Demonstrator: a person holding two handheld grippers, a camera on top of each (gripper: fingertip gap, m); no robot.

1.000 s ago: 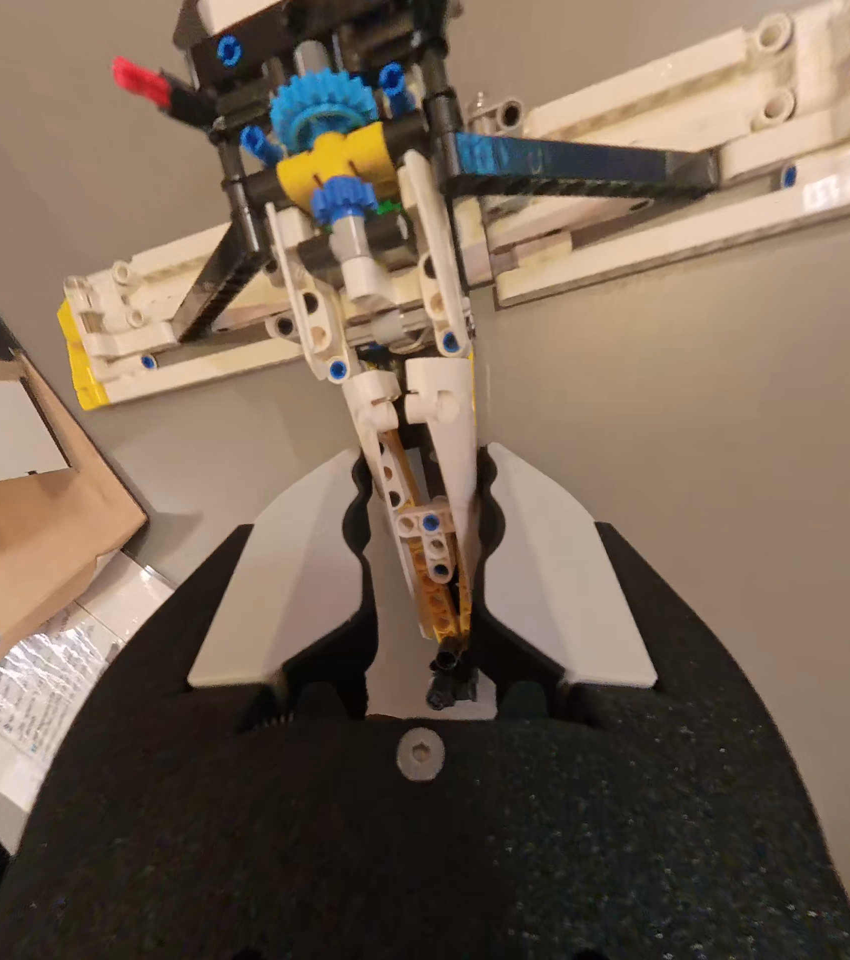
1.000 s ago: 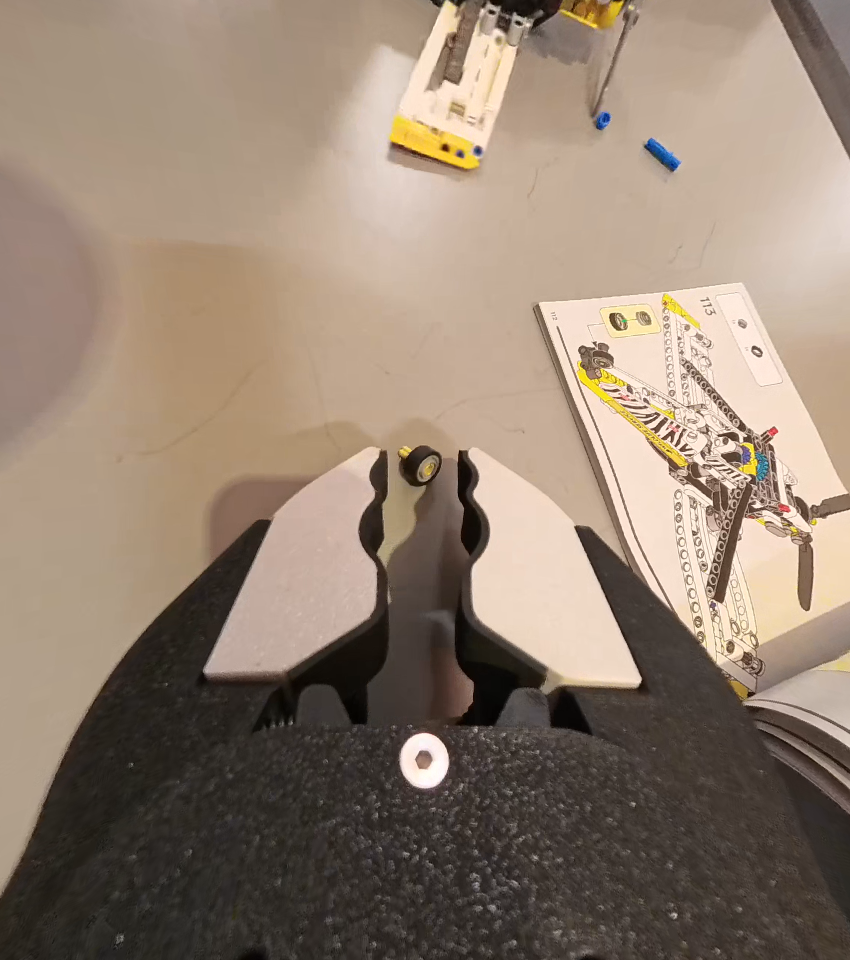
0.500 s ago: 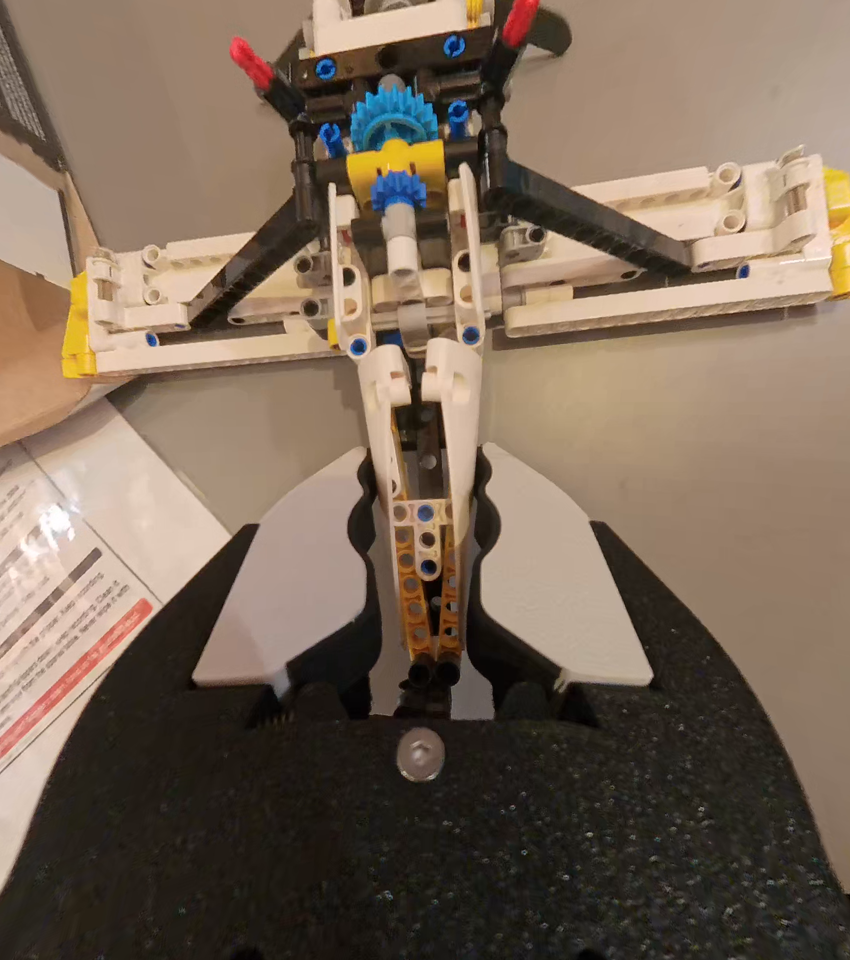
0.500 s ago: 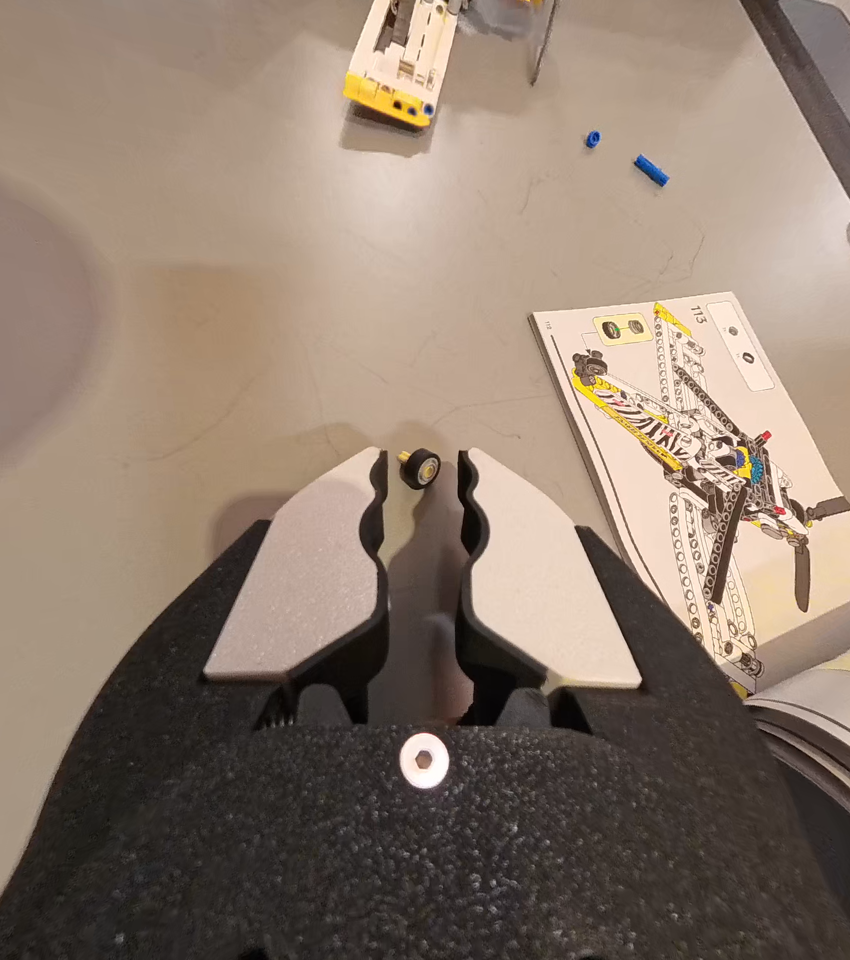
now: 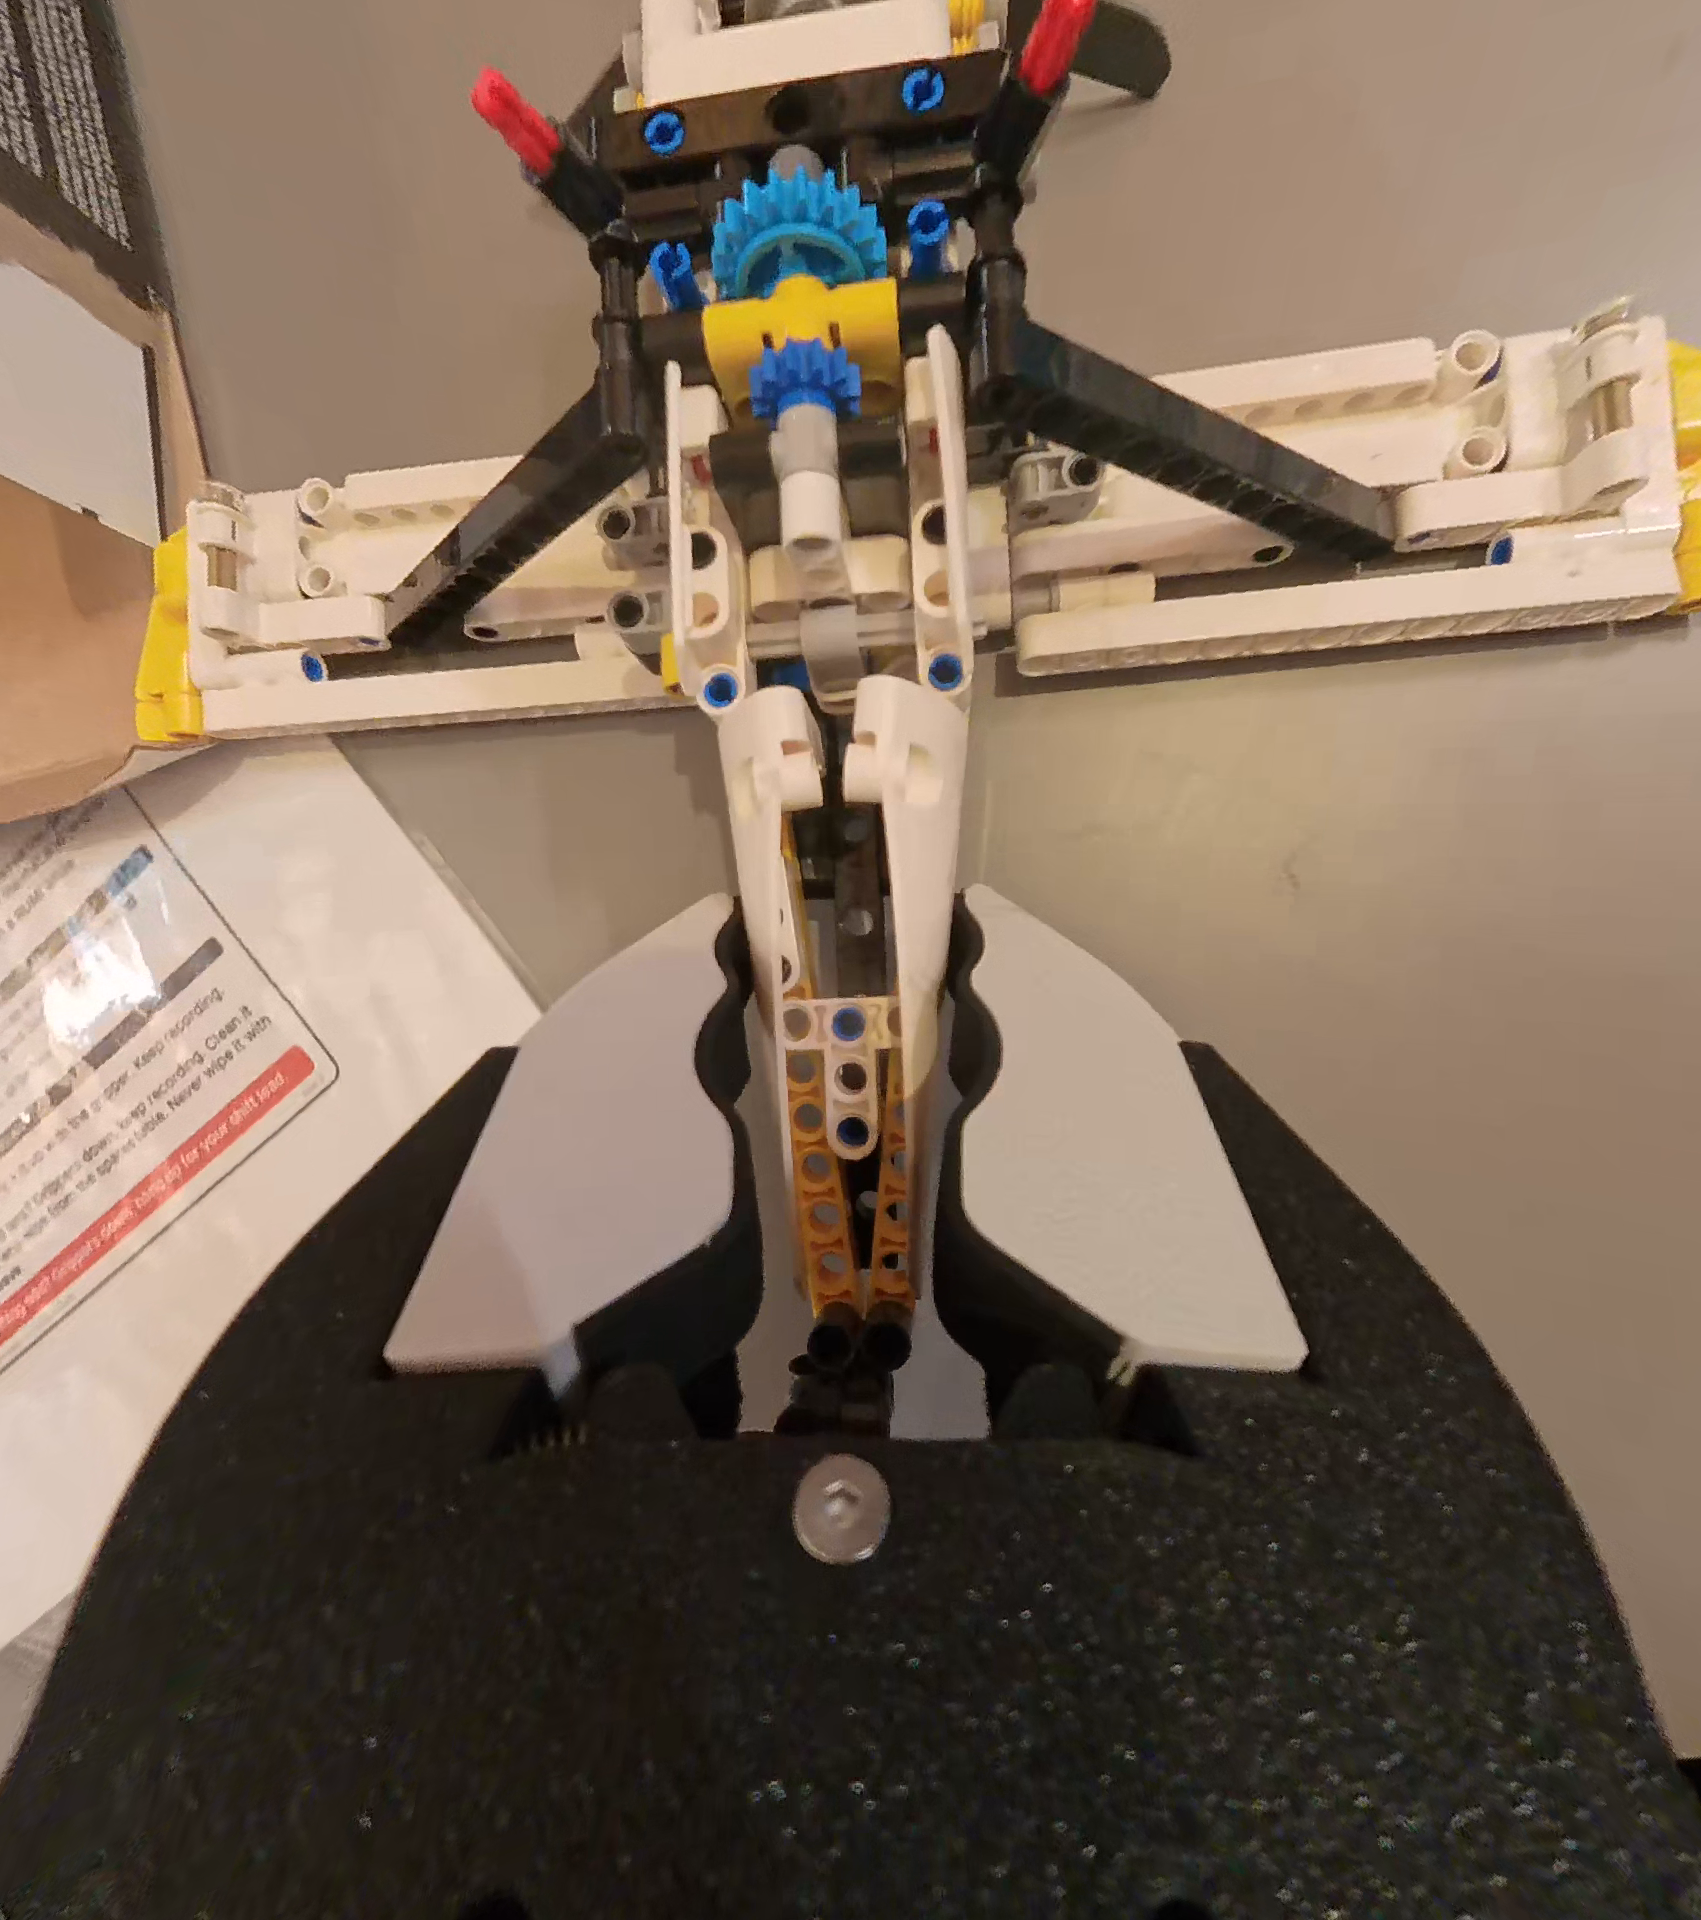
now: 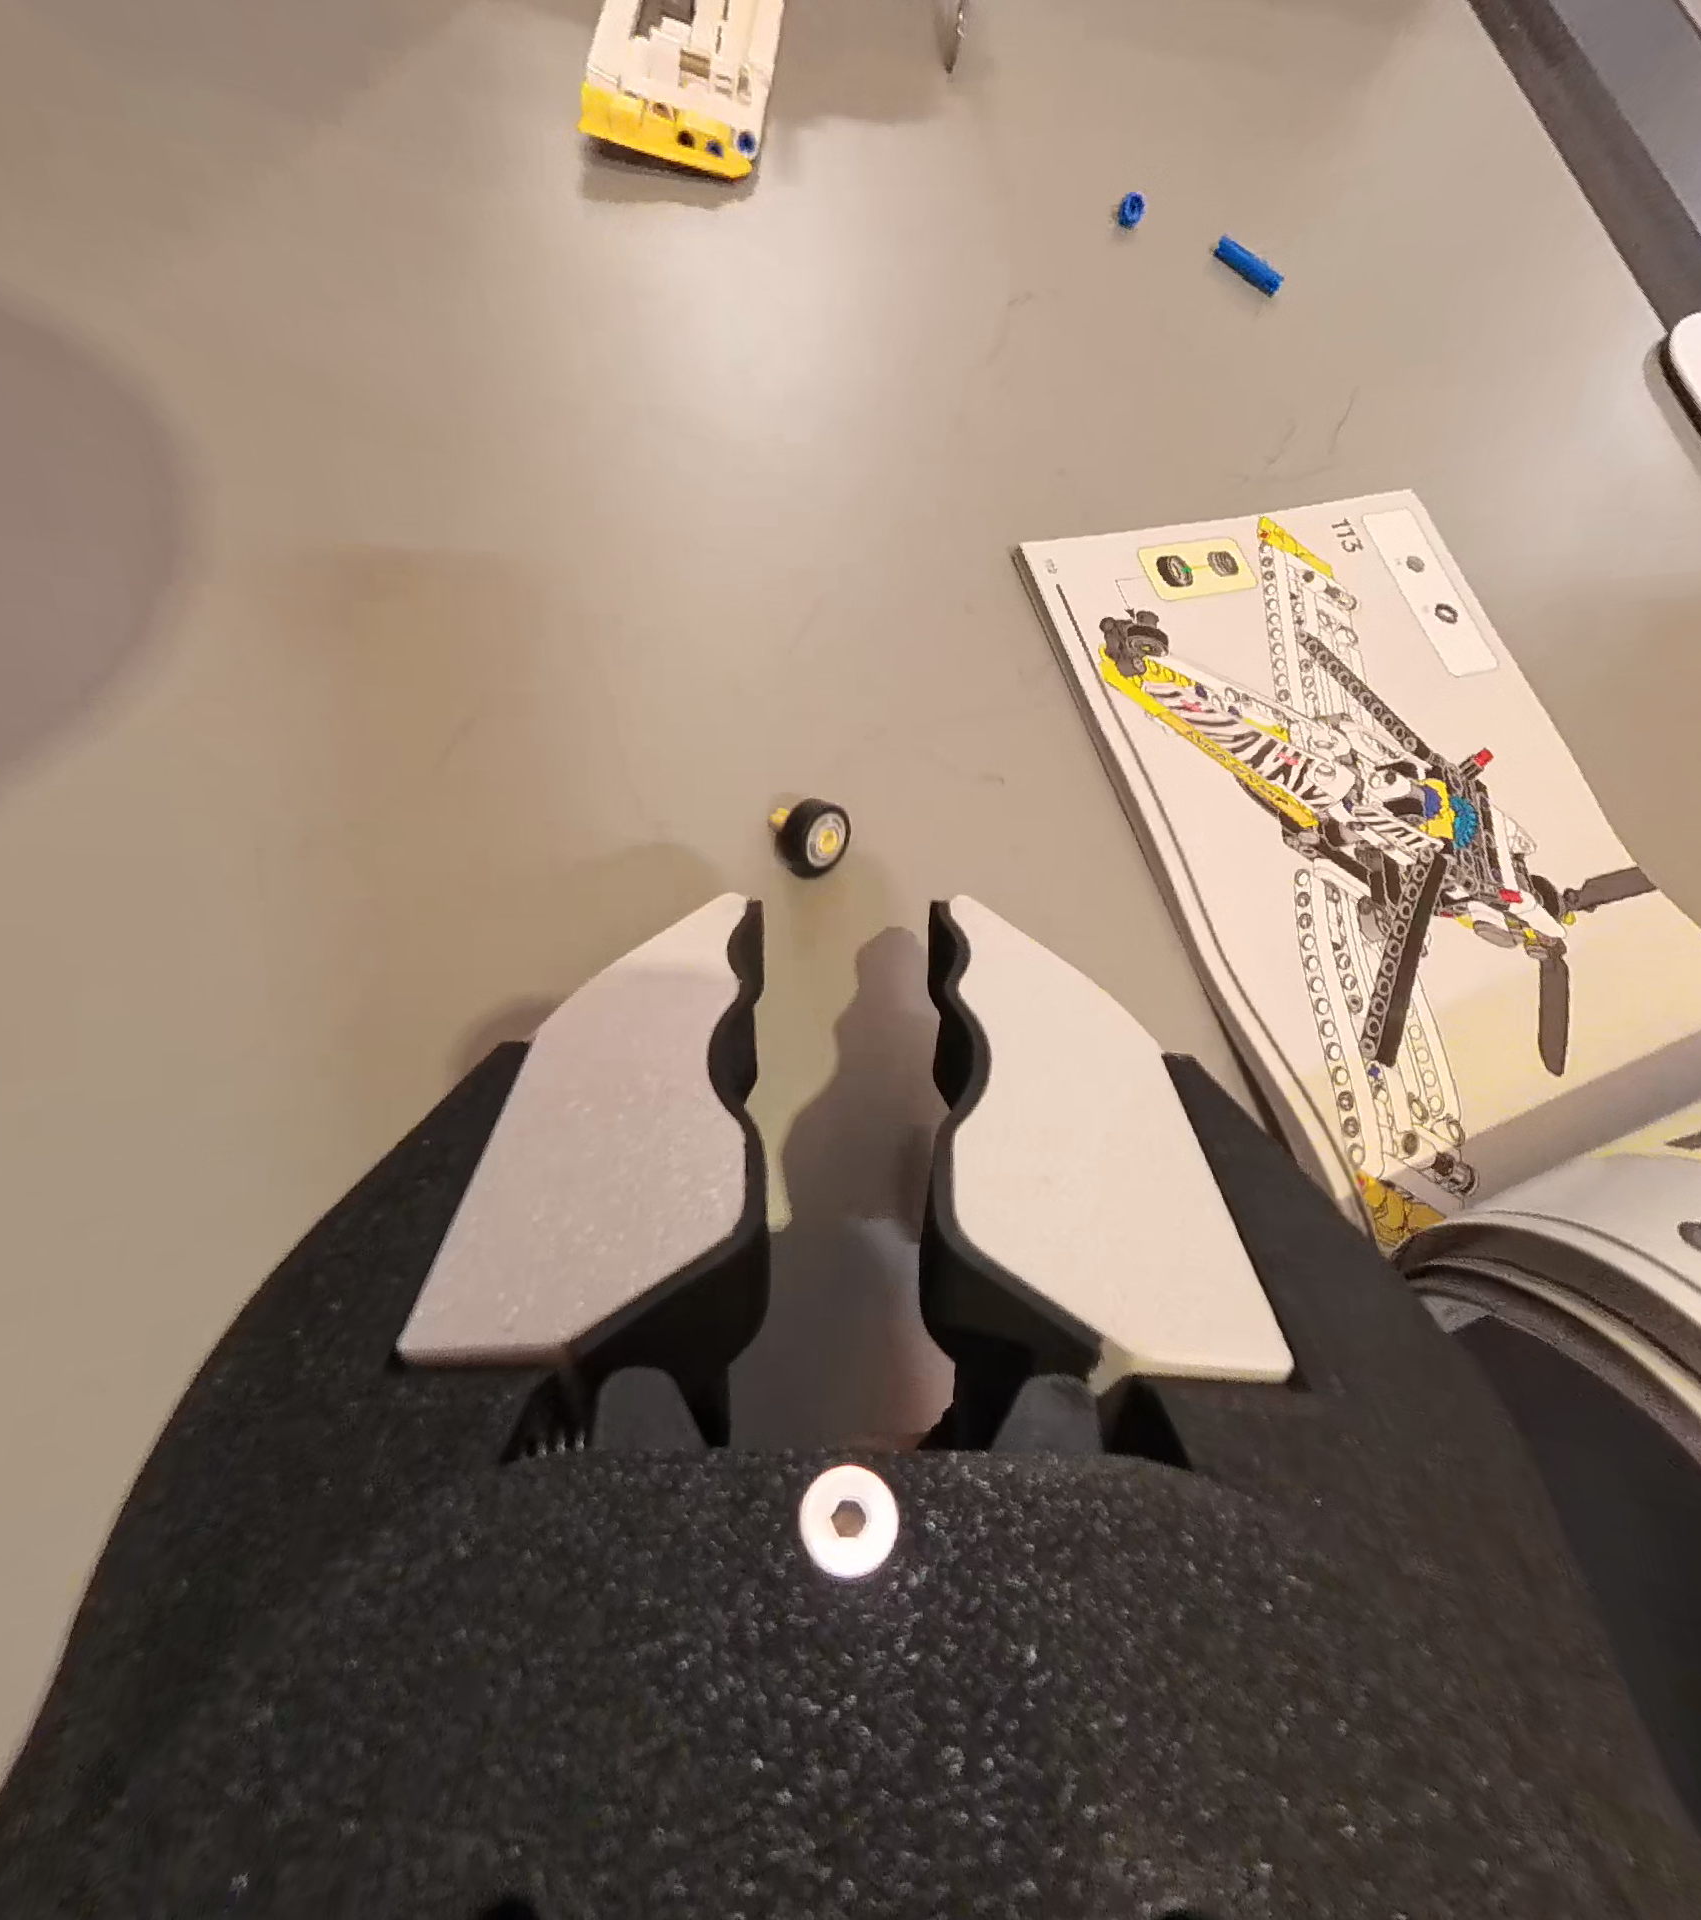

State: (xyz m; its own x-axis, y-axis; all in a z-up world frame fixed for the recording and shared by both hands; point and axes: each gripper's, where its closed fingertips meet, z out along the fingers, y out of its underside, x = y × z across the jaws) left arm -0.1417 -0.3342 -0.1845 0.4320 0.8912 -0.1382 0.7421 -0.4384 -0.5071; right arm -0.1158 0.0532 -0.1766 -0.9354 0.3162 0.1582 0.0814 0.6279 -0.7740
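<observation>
My left gripper (image 5: 846, 935) is clamping the tail boom of the toy brick plane (image 5: 825, 499), pads pressing its white side panels. My right gripper (image 6: 846, 914) is hanging with its fingers apart, a small black wheel (image 6: 813, 837) lying just ahead on the grey table (image 6: 410, 520), the instruction booklet (image 6: 1345, 831) lying rightward.

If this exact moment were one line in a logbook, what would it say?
left hand-held gripper: clamped on toy plane's tail | right hand-held gripper: open, holding nothing | small black wheel: on table, just beyond its fingertips
</observation>
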